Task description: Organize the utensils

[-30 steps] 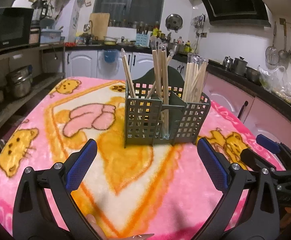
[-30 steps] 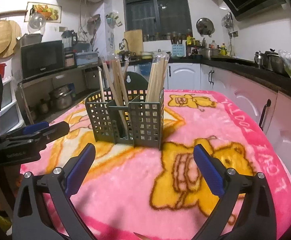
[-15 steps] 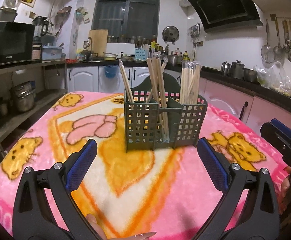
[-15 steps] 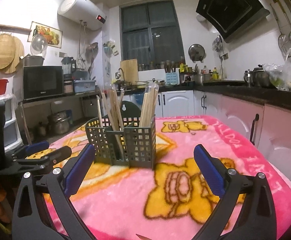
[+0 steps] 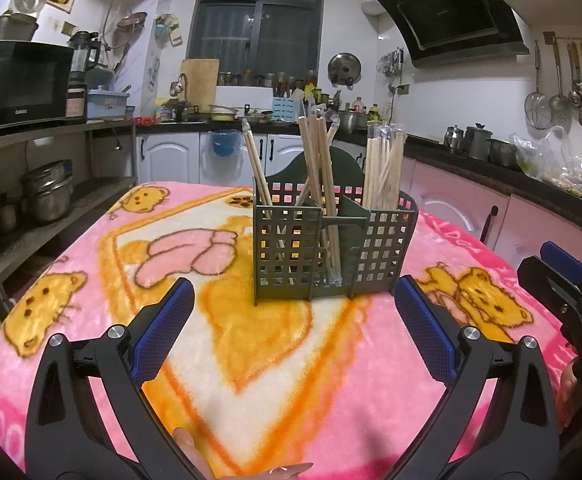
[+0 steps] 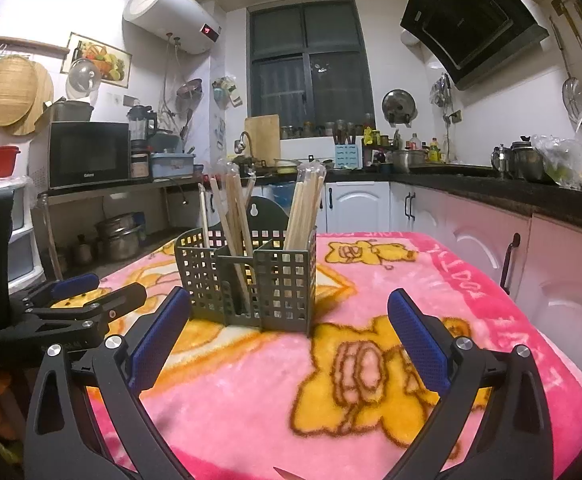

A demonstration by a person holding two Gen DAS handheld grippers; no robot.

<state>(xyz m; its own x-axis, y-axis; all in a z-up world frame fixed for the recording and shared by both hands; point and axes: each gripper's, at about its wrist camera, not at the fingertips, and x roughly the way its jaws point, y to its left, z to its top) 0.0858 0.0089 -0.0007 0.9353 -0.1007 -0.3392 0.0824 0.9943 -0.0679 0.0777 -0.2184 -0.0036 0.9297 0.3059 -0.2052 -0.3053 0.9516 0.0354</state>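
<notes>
Your left gripper [image 5: 293, 322] and right gripper [image 6: 289, 328] both hang wide-jawed and empty short of the caddy [image 5: 333, 252]. Every chopstick [image 5: 321, 184] visible already stands inside it; sorting looks finished.

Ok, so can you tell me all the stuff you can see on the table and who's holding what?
Utensil caddy: one, dark green, grid-walled, middle of the table.
Chopsticks: three bunches, pale wood, upright in separate caddy compartments.
Blanket: one, pink with yellow cartoon animals, covering the table.
Microwave: one, black, on the shelf at the wall.
Water heater: one, white, high on the wall.
Left gripper: one, black with blue pads, open, empty, before the caddy.
Right gripper: one, black with blue pads, open, empty, before the caddy.
</notes>
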